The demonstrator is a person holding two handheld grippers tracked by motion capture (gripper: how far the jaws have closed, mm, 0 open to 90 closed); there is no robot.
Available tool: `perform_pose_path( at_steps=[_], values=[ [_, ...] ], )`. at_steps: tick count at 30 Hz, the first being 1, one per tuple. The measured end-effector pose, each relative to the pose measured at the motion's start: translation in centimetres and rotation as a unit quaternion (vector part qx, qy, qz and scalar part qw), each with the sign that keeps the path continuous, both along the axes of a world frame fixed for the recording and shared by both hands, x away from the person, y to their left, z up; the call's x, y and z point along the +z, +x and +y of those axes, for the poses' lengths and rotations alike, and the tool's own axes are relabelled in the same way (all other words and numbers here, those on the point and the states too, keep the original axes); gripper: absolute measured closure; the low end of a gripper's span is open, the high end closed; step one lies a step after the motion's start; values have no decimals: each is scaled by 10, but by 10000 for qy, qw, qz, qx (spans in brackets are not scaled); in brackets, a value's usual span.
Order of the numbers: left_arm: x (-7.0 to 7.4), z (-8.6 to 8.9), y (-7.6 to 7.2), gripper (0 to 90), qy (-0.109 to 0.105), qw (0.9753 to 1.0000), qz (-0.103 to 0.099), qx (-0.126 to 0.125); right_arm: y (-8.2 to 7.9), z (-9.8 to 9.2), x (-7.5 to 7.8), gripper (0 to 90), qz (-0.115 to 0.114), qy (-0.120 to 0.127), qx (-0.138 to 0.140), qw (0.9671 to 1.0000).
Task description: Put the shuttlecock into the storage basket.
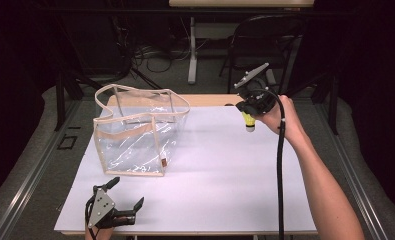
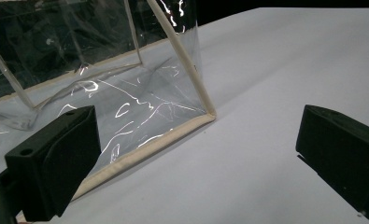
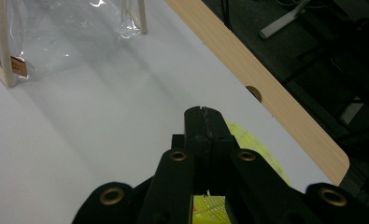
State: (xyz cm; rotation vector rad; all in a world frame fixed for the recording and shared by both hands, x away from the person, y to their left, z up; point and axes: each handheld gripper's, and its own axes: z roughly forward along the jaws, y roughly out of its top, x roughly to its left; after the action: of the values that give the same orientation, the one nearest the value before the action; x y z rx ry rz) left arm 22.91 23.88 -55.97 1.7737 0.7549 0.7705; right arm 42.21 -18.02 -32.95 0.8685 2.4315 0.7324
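while clamped in right claw (image 1: 248,116) | yellow object (image 1: 248,123) hangs below

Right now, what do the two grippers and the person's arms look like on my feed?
Both are black two-jaw tools. The left gripper carries a grey three-cornered plate with small holes; its jaws are blocky black pads. The right gripper has the same grey plate, brass-coloured rivets on its black linkage, and a thick black cable trailing along the forearm. The forearm is bare, with no sleeve.
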Motion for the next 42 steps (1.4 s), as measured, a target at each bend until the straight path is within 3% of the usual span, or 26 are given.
perform_pose_path(
  at_steps=[42],
  values=[
    [0,1,0,0,-16,10000,1,23,7,39,18,900,-160,77,358,9992]
  ],
)
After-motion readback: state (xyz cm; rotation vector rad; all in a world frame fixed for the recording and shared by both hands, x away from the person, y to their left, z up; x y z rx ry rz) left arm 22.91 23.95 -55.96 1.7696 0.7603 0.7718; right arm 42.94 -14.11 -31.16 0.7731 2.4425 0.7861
